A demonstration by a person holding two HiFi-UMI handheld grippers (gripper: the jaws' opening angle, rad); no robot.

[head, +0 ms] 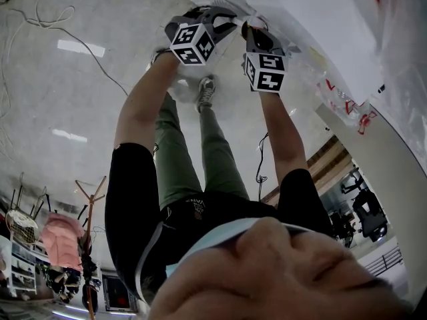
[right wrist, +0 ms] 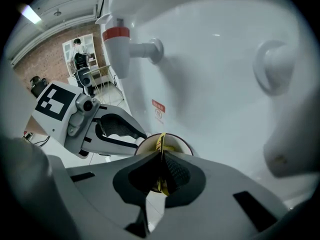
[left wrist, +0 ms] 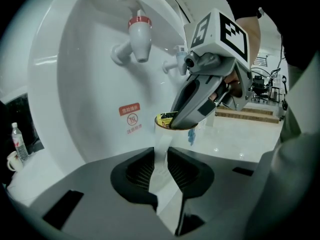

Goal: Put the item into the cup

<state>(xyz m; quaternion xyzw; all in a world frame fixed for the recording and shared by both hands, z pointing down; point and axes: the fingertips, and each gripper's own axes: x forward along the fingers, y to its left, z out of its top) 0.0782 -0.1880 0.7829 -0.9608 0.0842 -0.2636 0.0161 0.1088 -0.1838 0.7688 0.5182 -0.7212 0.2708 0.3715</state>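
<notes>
My left gripper (left wrist: 161,173) is shut on the wall of a white paper cup (left wrist: 161,139), held upright in front of a white water dispenser (left wrist: 85,89). A thin yellow packet (right wrist: 161,154) is pinched in my shut right gripper (right wrist: 161,173). The packet's lower end hangs inside the cup's brown-lined mouth (right wrist: 172,143). From the left gripper view, the right gripper's fingertips (left wrist: 181,120) reach over the rim, with a bit of yellow packet (left wrist: 164,118) showing. In the head view both grippers (head: 237,25) meet at the dispenser.
A red-capped tap (left wrist: 140,34) sticks out above the cup, and a second tap (left wrist: 175,64) sits beside it. A red label (left wrist: 131,118) is on the dispenser wall. A water bottle (left wrist: 19,141) and a mug (left wrist: 13,160) stand at the far left.
</notes>
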